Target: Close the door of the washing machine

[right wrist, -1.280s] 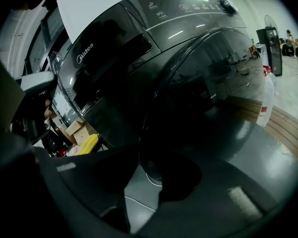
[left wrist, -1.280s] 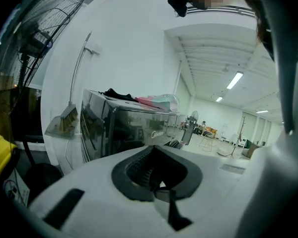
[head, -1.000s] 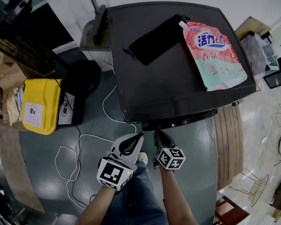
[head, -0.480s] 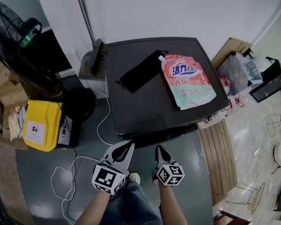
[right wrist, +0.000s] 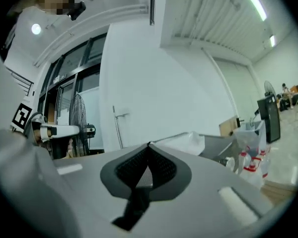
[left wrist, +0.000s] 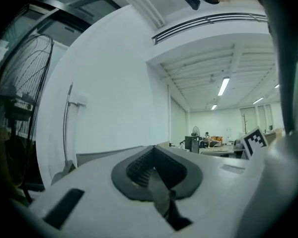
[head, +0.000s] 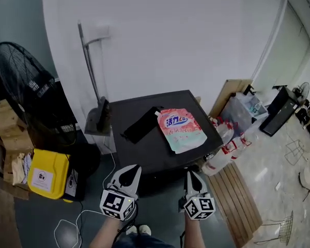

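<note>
The washing machine (head: 144, 149) is seen from above as a black top. Its front and door are hidden under that top. A pink detergent pouch (head: 180, 129) and a flat black bag (head: 140, 124) lie on it. My left gripper (head: 136, 167) is held level in front of the machine's near edge, touching nothing, its jaws shut and empty. In the left gripper view the left gripper (left wrist: 154, 148) has its tips meeting. My right gripper (head: 190, 173) is beside it, also clear of the machine. Its jaws have just been closing with nothing between them. In the right gripper view the right gripper (right wrist: 149, 144) is shut.
A black floor fan (head: 26, 81) and a yellow container (head: 47, 180) stand at the left. A metal pole (head: 90, 71) rises behind the machine. A wooden slat board (head: 243, 200), bottles (head: 232, 144) and a plastic bin (head: 243, 110) are at the right. A white cable (head: 67, 226) lies on the floor.
Both grippers have risen from low at the machine's front to above its top edge. The head view has pulled up and back, so the machine looks smaller.
</note>
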Demonstrator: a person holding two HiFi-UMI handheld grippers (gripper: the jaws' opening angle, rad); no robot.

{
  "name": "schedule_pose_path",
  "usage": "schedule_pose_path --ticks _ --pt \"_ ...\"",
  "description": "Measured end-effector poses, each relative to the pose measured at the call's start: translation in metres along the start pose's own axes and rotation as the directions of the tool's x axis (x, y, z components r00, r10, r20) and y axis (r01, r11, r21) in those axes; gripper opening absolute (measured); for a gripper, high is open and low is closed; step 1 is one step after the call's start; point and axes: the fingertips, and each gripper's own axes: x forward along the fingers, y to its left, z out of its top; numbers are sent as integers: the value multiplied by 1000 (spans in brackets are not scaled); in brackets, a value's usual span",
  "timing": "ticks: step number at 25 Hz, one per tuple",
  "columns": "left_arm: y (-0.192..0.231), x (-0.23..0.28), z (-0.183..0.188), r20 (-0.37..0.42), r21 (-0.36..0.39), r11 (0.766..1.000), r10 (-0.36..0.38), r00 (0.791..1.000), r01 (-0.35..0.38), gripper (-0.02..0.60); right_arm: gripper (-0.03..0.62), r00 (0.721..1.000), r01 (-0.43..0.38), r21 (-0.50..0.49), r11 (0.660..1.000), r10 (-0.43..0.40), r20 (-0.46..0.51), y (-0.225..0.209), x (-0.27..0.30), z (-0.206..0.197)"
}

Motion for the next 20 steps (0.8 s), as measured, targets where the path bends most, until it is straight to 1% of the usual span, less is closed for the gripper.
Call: schedule_pose_path --ticks 5,8,10,13,20 --pt "1 5 55 90 47 999 1 996 -6 6 12 991 8 -98 995 6 137 6 -9 82" --pt "1 5 85 140 81 997 9 990 -20 6 12 981 7 -139 990 20 194 11 -11 114" --pt "0 8 97 162 98 995 11 987 -27 6 12 974 8 -151 988 26 226 14 -13 129" --pt "3 9 103 177 103 994 16 984 -35 6 12 970 12 -165 986 29 241 19 -11 137" --pt "3 11 91 150 106 994 15 989 -31 6 11 974 18 -173 985 22 227 21 -7 129"
